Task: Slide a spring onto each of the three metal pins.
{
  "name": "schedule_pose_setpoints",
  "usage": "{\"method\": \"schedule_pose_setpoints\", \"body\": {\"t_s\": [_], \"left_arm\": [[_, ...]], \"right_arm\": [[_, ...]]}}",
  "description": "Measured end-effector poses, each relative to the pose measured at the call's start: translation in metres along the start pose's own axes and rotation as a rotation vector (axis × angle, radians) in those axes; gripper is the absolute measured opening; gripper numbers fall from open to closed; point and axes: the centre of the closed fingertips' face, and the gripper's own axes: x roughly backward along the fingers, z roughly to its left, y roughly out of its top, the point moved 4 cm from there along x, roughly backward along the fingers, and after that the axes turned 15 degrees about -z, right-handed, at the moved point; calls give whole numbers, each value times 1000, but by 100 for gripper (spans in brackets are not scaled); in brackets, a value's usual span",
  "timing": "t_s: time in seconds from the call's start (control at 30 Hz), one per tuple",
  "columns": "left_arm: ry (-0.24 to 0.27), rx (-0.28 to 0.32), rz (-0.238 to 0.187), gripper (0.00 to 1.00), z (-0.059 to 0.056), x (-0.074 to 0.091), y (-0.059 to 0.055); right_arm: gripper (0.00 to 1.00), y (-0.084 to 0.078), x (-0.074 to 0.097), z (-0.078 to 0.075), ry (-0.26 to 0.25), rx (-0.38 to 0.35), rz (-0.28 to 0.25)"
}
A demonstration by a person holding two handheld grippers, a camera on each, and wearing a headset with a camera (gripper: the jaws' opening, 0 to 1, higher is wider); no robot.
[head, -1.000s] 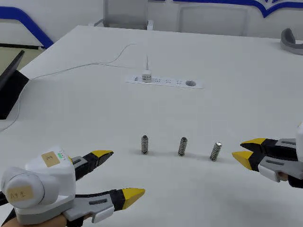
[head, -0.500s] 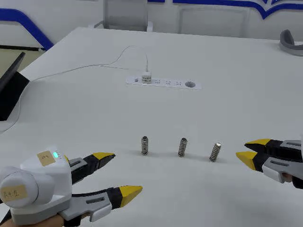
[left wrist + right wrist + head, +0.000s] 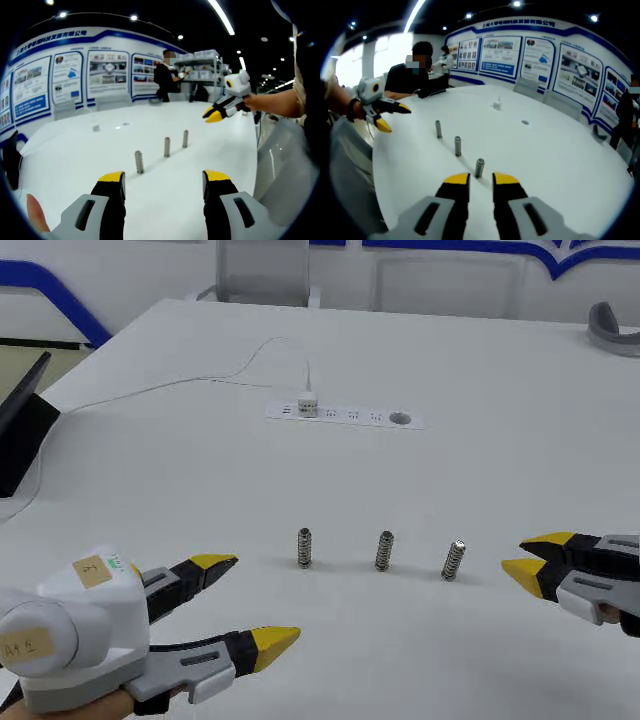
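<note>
Three springs stand in a row on the white worktop [image 3: 450,370]: the left spring [image 3: 305,547], the middle spring [image 3: 385,551] and the right spring [image 3: 454,560], which leans a little. At this range I cannot tell whether each has slid fully home. The risk I see is my right claw [image 3: 525,552]. Its jaws are a narrow gap apart and grasp nothing, and it sits level with the row, near that leaning spring, so a careless nudge could tip it. My left claw [image 3: 255,600] hovers low at the near left, spread wide and empty, pointing toward the row.
</note>
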Motion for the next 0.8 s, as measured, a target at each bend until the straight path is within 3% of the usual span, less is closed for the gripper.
{"method": "schedule_pose_setpoints", "body": {"t_s": [0.13,0.57,0.8], "left_arm": [[-6,4,15,59,0,0,-2],[6,9,20,63,2,0,-1],[21,-11,1,73,5,0,1]], "right_arm": [[19,-1,0,-1,-2,-2,1],[19,-1,0,-1,-1,-7,-1],[23,-4,0,1,18,-2,-18]]}}
